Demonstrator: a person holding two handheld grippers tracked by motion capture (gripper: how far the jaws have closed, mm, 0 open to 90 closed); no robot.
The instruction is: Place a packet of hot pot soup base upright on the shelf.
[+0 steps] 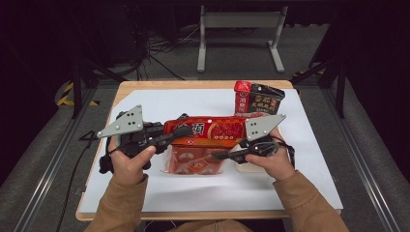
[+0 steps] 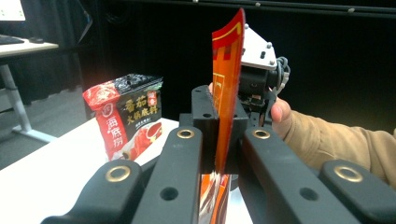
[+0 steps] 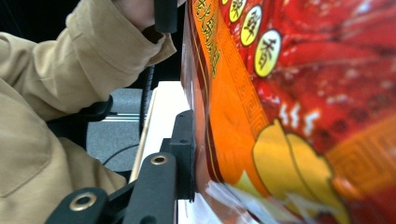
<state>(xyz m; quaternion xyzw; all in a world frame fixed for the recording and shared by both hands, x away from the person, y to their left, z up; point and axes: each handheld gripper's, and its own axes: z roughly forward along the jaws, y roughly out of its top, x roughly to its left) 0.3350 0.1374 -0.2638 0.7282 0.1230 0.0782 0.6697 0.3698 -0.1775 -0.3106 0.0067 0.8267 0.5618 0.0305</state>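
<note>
While the left gripper (image 2: 219, 140) is clamped on one end of the red sauce packet (image 1: 205, 131), held above the table (image 1: 290, 193), the right gripper (image 3: 196, 154) pinches the other end; lift done, placement remains.

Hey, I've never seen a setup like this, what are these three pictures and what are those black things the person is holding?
A person at a table holds a hand-operated clamp tool in each hand; each tool carries its own camera. The high view looks down from above. The other two pictures look along each tool's black jaws. The left gripper is shut on the thin edge of a red and orange food pouch, which stands upright between its pads. The right gripper pinches the same pouch from the other side; one of its pads presses flat against the printing. A second pouch, red and black, stands farther back on the white sheet.
</note>
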